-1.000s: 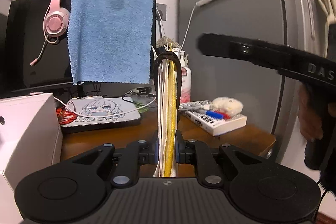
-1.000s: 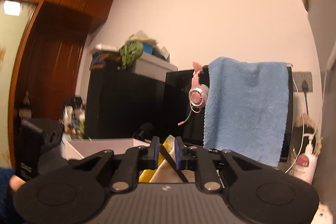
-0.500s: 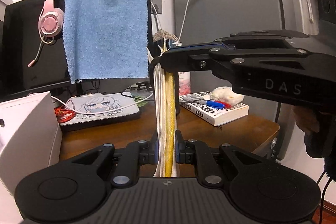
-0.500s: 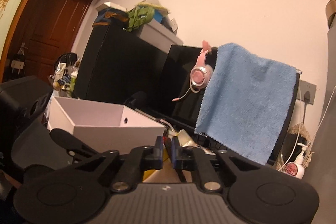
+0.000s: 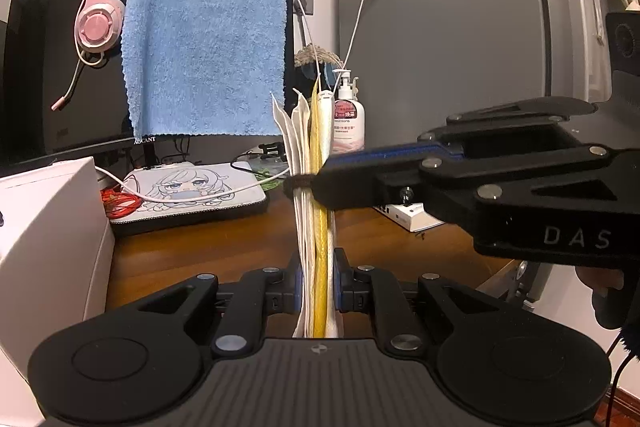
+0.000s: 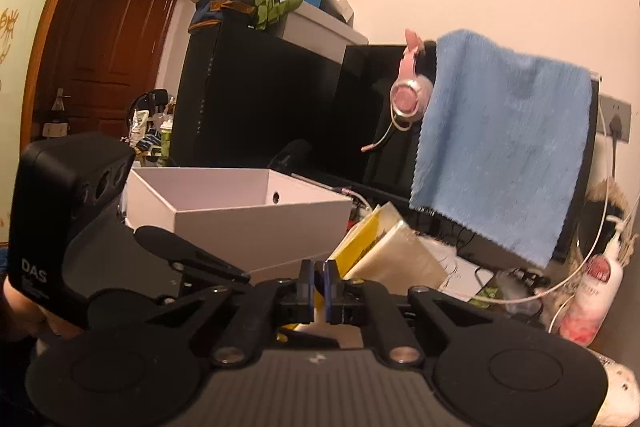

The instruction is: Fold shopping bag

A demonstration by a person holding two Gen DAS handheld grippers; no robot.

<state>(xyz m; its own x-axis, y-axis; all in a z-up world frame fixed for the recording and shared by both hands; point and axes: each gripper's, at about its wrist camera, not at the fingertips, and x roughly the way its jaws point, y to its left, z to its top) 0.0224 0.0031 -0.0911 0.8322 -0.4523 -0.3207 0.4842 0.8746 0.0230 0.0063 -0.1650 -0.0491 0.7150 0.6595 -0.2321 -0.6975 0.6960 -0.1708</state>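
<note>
1. The folded shopping bag (image 5: 316,195) stands on edge dead centre in the left wrist view, long axis running straight up from the bottom middle toward the centre of the frame. It's a flat stack of white and yellow layers.
2. The left gripper (image 5: 318,279) has its fingers squeezed narrow on the bottom end of that stack, so the bag sticks out forward and up from it.
3. The right gripper (image 5: 320,183) comes in from the right side of that frame, crossing the bag about halfway up, right where a dark band (image 5: 298,182) wraps the layers. Its fingers are pinched nearly together; looks like they're on the band, but I can't tell for sure.
4. In the right wrist view the bag (image 6: 384,247) fans out up and right just past the right gripper's fingertips, yellow and cream layers splaying at the free end.
5. My guess: whatever comes next hinges on that band staying crosswise to the bag's long axis.
6. Background: blue towel (image 5: 206,43), white box (image 6: 240,203).
</note>
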